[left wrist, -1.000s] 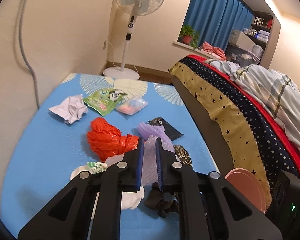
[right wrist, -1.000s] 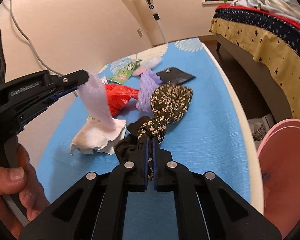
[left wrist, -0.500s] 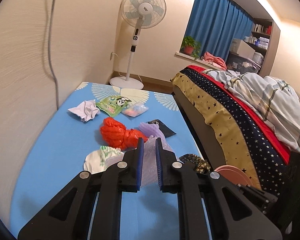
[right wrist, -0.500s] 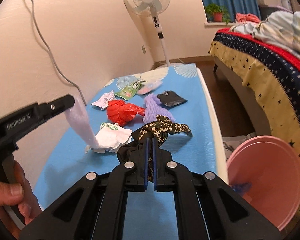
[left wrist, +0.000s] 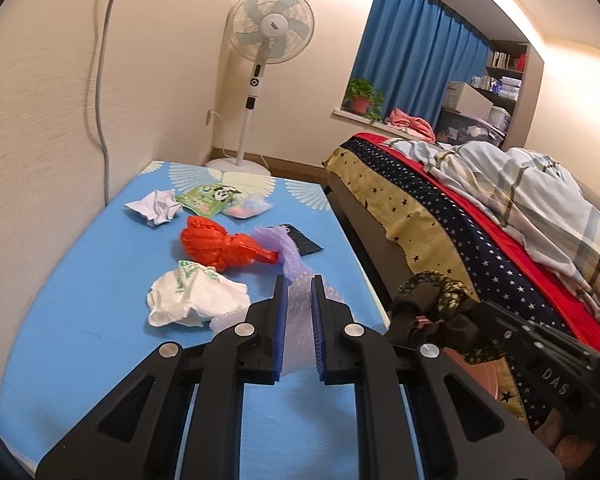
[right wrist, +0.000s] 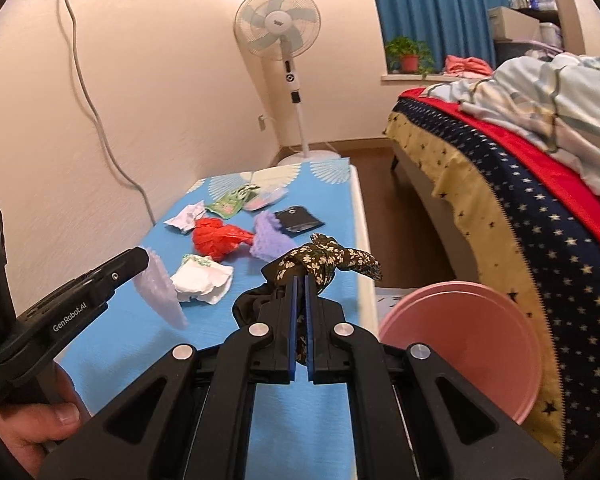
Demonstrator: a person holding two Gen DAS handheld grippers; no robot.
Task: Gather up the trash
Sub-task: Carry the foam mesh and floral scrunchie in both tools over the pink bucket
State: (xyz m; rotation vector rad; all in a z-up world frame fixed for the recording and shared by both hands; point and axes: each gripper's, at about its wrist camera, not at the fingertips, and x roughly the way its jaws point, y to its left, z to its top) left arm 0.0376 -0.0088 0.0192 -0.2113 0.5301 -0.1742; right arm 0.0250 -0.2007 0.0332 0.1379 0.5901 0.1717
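Observation:
My left gripper point(left wrist: 298, 292) is shut on a sheet of pale purple bubble wrap point(left wrist: 296, 328) and holds it above the blue mat point(left wrist: 80, 280); the sheet also hangs from it in the right wrist view point(right wrist: 162, 292). My right gripper point(right wrist: 300, 280) is shut on a dark floral cloth point(right wrist: 324, 258) lifted off the mat, seen also in the left wrist view point(left wrist: 436, 300). On the mat lie a white crumpled bag point(left wrist: 192, 300), a red plastic bag point(left wrist: 220, 244), a purple foam net point(right wrist: 268, 236), white paper point(left wrist: 156, 206), a green packet point(left wrist: 206, 198) and a black pouch point(right wrist: 298, 220).
A pink basin point(right wrist: 464, 340) stands on the floor to the right of the mat, by the bed point(right wrist: 520, 184). A standing fan point(left wrist: 268, 52) is at the far wall. A grey cable point(right wrist: 96, 120) runs down the left wall.
Both grippers have risen and drawn back from the mat, carrying the bubble wrap and the floral cloth. The right gripper has swung toward the pink basin.

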